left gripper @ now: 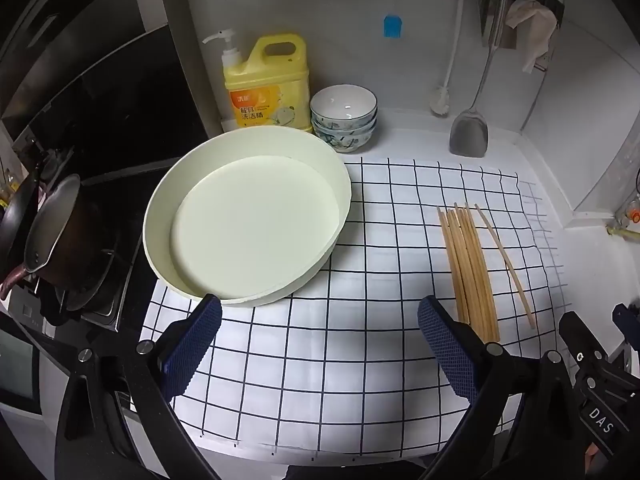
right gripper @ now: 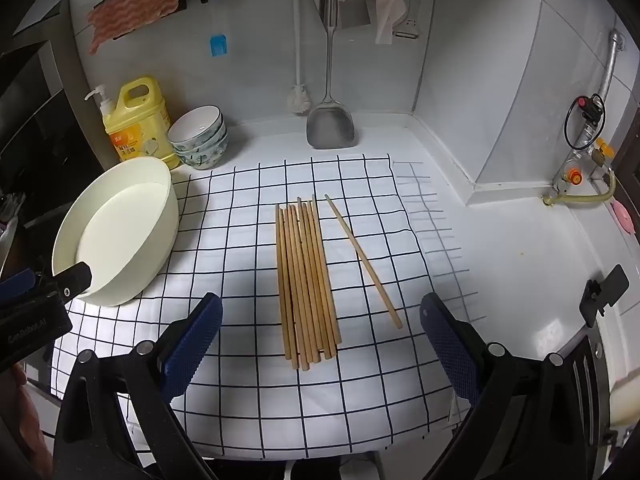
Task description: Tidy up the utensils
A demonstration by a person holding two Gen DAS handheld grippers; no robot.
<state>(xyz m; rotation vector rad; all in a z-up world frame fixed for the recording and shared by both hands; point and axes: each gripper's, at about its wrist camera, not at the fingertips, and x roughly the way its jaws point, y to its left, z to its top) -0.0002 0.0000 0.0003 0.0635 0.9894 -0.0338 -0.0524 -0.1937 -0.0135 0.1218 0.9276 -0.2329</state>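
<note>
While both tools gape empty, right tool (right gripper: 320,344) just short of the bundle of tan wooden chopsticks (right gripper: 306,284) | we risk scattering them | the stray stick (right gripper: 362,260) beyond its right finger gets missed.

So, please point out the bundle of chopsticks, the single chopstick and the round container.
bundle of chopsticks (right gripper: 306,280), right wrist view, middle.
single chopstick (right gripper: 362,258), right wrist view, mid-shaft.
round container (left gripper: 160,200), left wrist view, left rim.

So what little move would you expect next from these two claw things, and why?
Probably the right gripper lowers onto the bundle of wooden chopsticks lying on the checked white cloth. Both it and the left gripper are open and empty, the bundle sits right between the right one's fingers, and the round cream tub beside it holds nothing yet.
</note>
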